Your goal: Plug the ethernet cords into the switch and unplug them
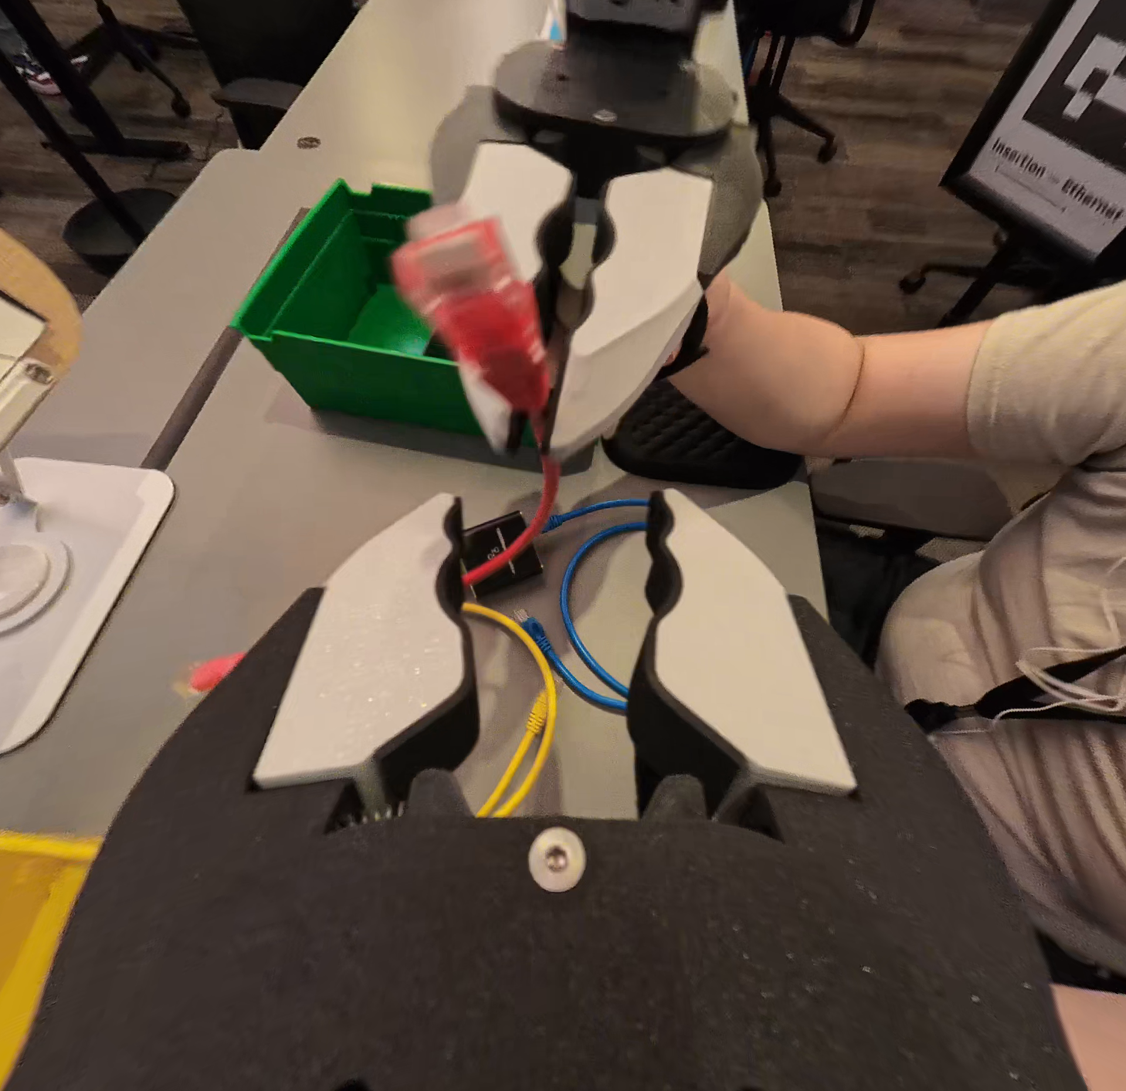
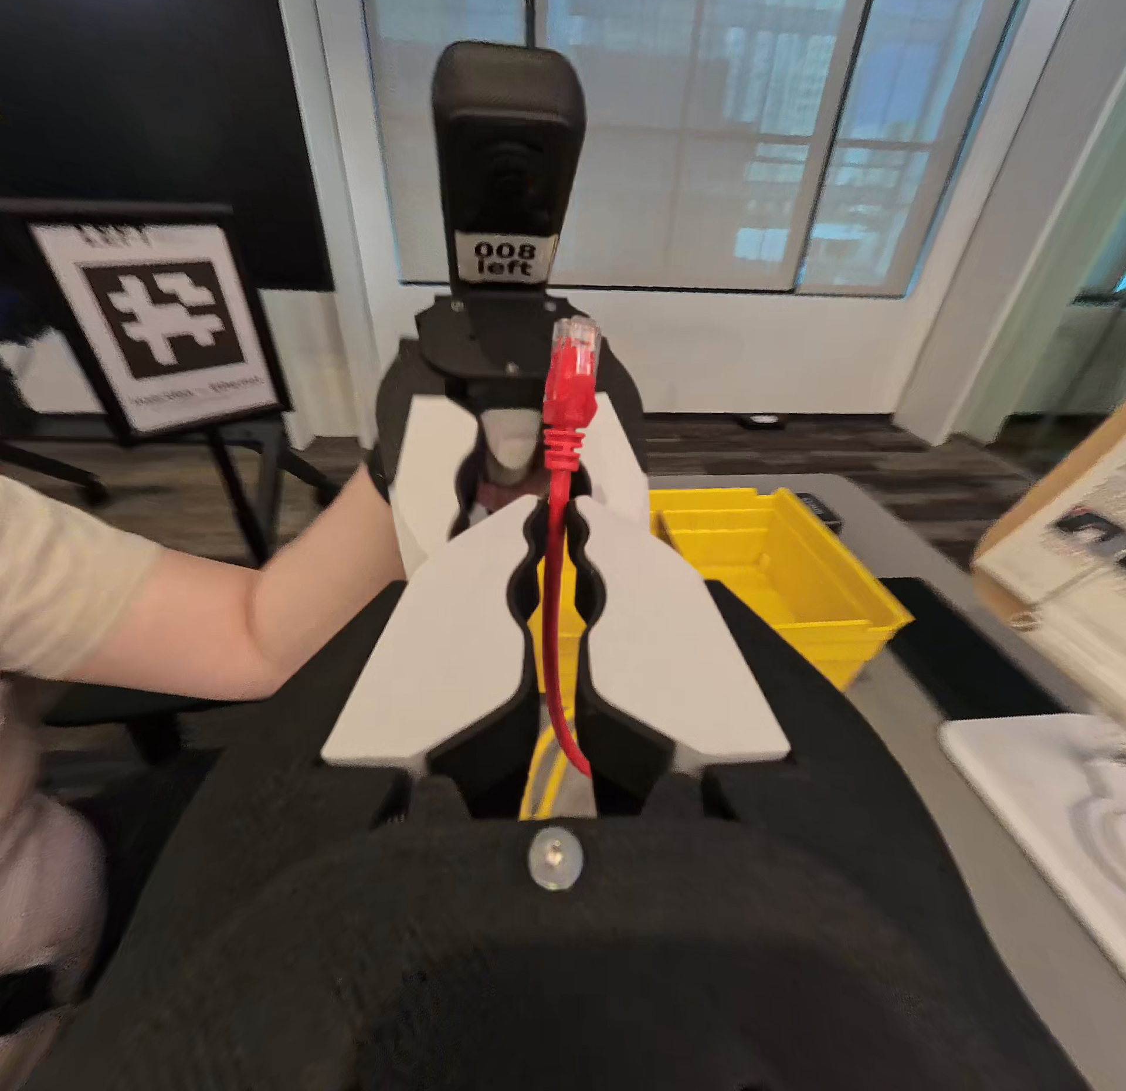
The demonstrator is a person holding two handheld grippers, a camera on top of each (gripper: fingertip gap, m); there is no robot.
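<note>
Grey tabletop is carrying everything the two tongs are working over. Off to the left of the left gripper a white stand base is sitting, and a corner of a yellow bin is showing by its body. Ahead and to its left a green bin is resting, partly blocked by the blurred red plug. The left gripper is hanging wide open with nothing in its grasp; between its fingers the black switch is lying flat, and nearer the gripper's body a loose yellow cord and, to its right, a blue cord. The right gripper is pinching the red cord just behind its plug, closed tight, plug pointing up. Its lower run is draping across the switch. To the right a person's arm is reaching in.
</note>
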